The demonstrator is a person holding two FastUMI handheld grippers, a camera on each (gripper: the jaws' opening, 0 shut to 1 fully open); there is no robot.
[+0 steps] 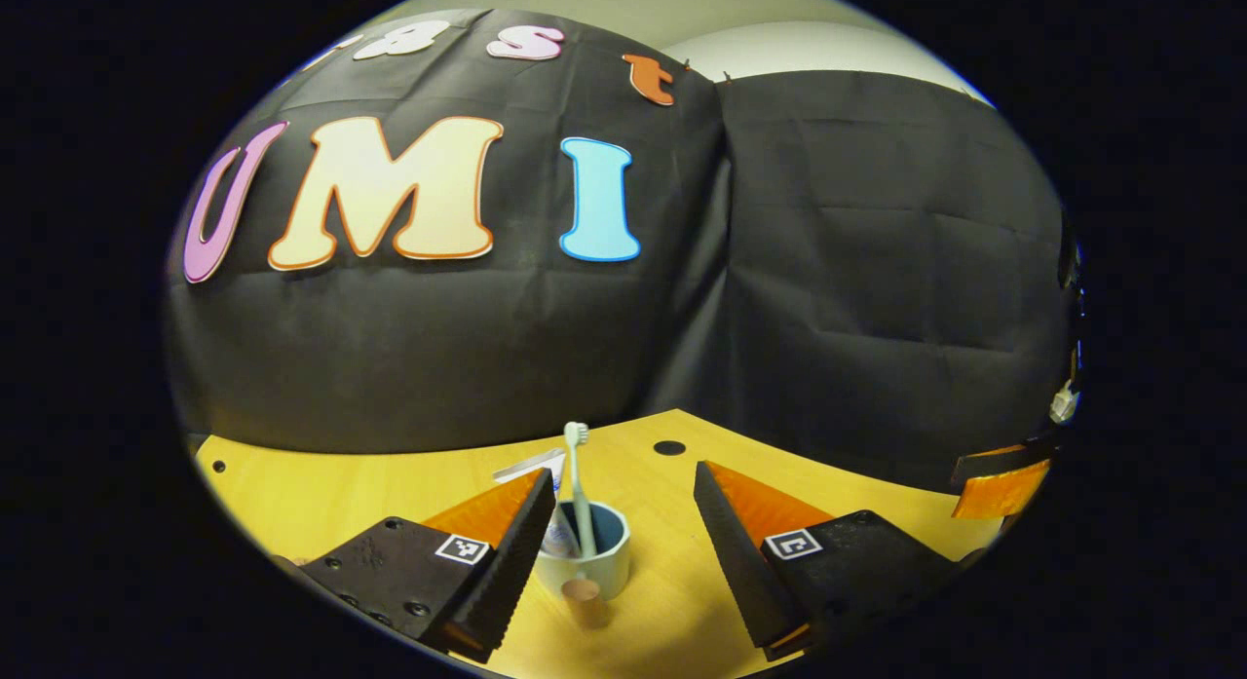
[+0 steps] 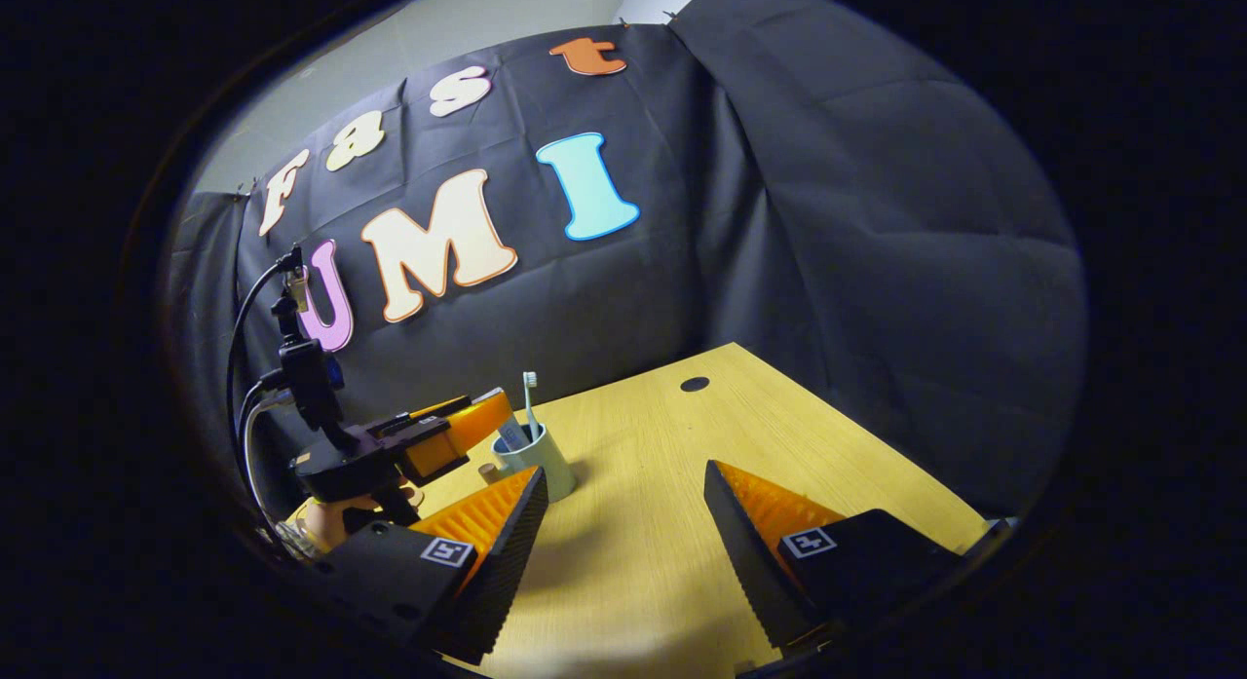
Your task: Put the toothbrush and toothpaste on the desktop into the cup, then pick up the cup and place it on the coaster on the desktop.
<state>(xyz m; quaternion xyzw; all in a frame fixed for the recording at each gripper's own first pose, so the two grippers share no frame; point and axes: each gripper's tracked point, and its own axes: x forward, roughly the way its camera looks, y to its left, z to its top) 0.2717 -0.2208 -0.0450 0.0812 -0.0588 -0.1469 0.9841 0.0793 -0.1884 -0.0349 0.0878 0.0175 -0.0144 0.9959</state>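
On the wooden desktop [image 1: 672, 601] stands a pale cup [image 1: 585, 560] with a blue inside, toothbrush [image 1: 577, 484] upright in it, bristles up, toothpaste [image 1: 546, 479] leaning beside. Left gripper [image 1: 623, 513] fingers spread wide either side of the cup, not touching. Right gripper [image 2: 623, 509] wide apart over bare desktop, cup up-left of it.

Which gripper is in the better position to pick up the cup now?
The left gripper, probably. It is open and the cup, holding the toothbrush and toothpaste, stands just ahead between its fingers. The right gripper is open over bare desktop, farther from the cup.
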